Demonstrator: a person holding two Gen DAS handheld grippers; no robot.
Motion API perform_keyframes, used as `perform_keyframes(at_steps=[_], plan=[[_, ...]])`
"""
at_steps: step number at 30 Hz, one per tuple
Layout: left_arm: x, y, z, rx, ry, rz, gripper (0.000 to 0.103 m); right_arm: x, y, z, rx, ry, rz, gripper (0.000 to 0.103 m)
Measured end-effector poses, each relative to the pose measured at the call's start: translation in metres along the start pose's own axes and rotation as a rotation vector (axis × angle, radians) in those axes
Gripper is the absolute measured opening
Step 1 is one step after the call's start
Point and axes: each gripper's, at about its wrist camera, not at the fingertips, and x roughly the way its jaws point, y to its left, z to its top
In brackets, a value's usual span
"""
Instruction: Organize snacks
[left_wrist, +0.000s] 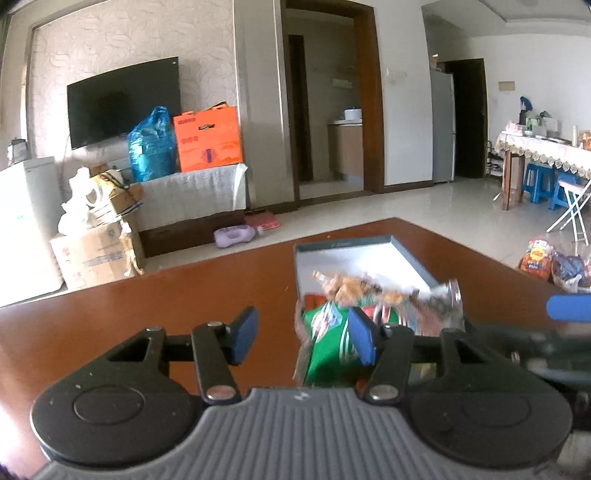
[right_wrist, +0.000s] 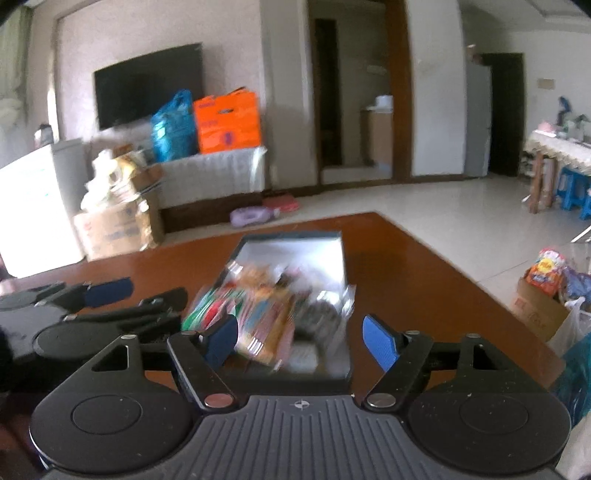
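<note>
A shallow grey-blue box (left_wrist: 369, 254) (right_wrist: 295, 247) with a white inside lies on the brown table (left_wrist: 147, 306). Blurred snack packets (left_wrist: 354, 291) (right_wrist: 258, 314) are heaped in its near half. Among them is a green packet (left_wrist: 325, 347) at the near edge. My left gripper (left_wrist: 304, 338) is open, just before the box's near left corner. The green packet shows beside its right pad, and the pads do not press on it. My right gripper (right_wrist: 301, 341) is open too, low over the box's near end, with nothing gripped. The left gripper (right_wrist: 140, 295) also shows at the left of the right wrist view.
On the floor to the right of the table stand a cardboard box (right_wrist: 535, 314) and bags with more snacks (left_wrist: 543, 258). A TV, an orange box (left_wrist: 207, 140) and cartons line the far wall. The table's far right corner (left_wrist: 395, 221) is near the box.
</note>
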Motion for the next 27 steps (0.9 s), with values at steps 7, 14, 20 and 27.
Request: perform_keyframes(at_steps=[7,14,20,27], plan=[[-0.036,0.014,-0.029,0.001,0.030,0.065,0.053,-0.011,0.015,-0.045,-0.064,0.113,0.045,0.075],[-0.042,0.000,-0.048,0.018,0.033,0.024,0.054,0.000,0.019,-0.055,-0.060,0.119,0.027,0.075],[-0.035,-0.008,-0.053,-0.001,0.042,0.018,0.054,0.015,0.011,-0.060,-0.066,0.138,-0.004,0.075],[-0.020,-0.008,-0.055,-0.014,0.064,0.025,0.054,0.021,0.001,-0.062,-0.051,0.152,-0.028,0.077]])
